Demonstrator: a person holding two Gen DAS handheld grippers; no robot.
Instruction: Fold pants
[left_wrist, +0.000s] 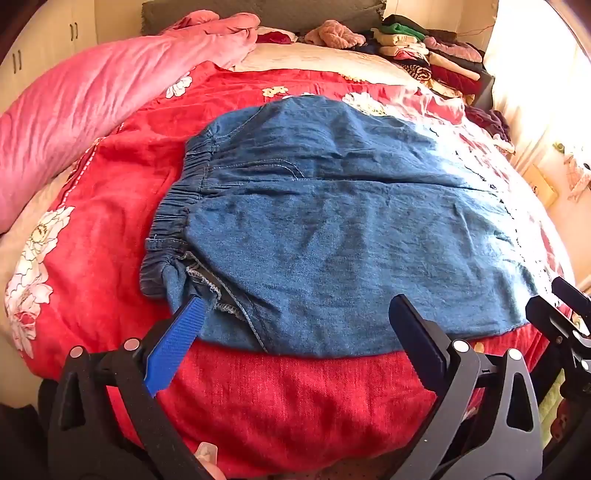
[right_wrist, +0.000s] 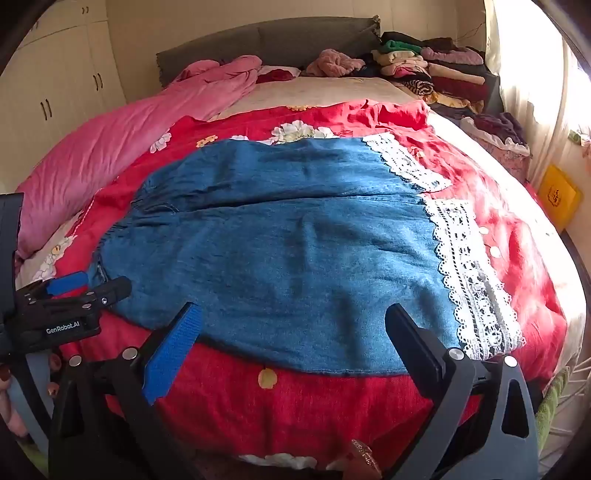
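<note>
Denim pants (right_wrist: 280, 240) flat | left gripper (right_wrist: 88, 286) label "GenRobot.AI"

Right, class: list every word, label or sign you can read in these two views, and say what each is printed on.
"GenRobot.AI": white lettering on the black body of the left gripper, seen from the right wrist view.
Yellow sign by the wall: it bears a dark mark, too blurred to read.
Nothing else is legible in either view.

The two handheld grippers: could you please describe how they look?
Both the left gripper and right gripper are black plastic with silver round bolts; each has one ribbed blue finger pad and one black. The left one's side reads "GenRobot.AI" in white.
</note>
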